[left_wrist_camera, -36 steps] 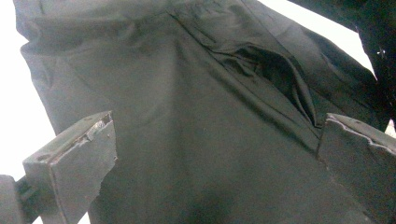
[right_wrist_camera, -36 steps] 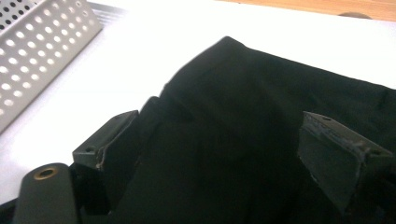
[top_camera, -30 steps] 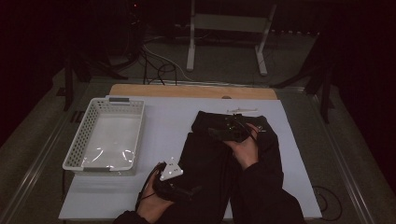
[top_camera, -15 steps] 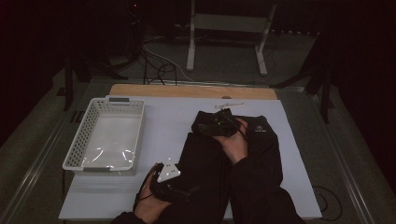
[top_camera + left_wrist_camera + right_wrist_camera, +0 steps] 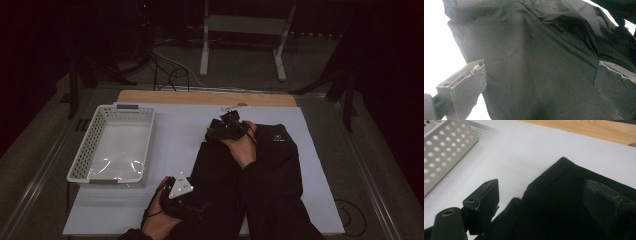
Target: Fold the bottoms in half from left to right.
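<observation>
A black garment [image 5: 260,165], a jacket or top with a small white logo near its far right corner, lay on the white sheet covering the bench [image 5: 190,130], right of centre. Its near end was hidden under the person's dark sleeves, so its full outline could not be made out in the dim high view.

The right tool [image 5: 220,131] sat at the garment's far left corner. In the right gripper view its jaws stood apart over the black cloth [image 5: 564,202], one on either side of that corner, with nothing pinched between them; whether they touched the fabric could not be told.

The left tool [image 5: 192,207] was at the near left edge of the garment. In the left gripper view its jaws were spread wide with the dark cloth [image 5: 531,60] spanning the gap, its edge running past the left jaw; contact was unclear.

A white perforated basket [image 5: 80,160] stood on the left of the bench, well apart from the garment.
</observation>
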